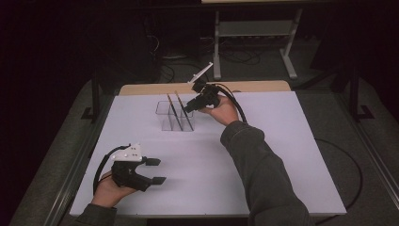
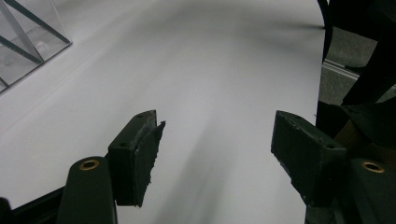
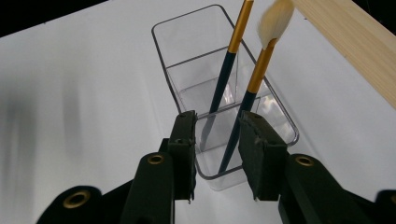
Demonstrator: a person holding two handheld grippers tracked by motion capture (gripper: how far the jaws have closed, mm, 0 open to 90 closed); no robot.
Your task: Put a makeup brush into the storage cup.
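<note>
The room around the white table (image 1: 263,188) is dark, and the tabletop is lit evenly from above. In the left gripper view soft grey shadows streak it; the clear organizer (image 2: 28,42) looks blurred.

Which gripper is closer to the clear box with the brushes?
Right. The right gripper hangs just over the clear box; the left gripper sits far off near the table's front edge.

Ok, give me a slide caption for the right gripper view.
Right tool open above a clear plastic three-compartment organizer holding two blue-and-gold-handled paintbrushes, on a white table.
</note>
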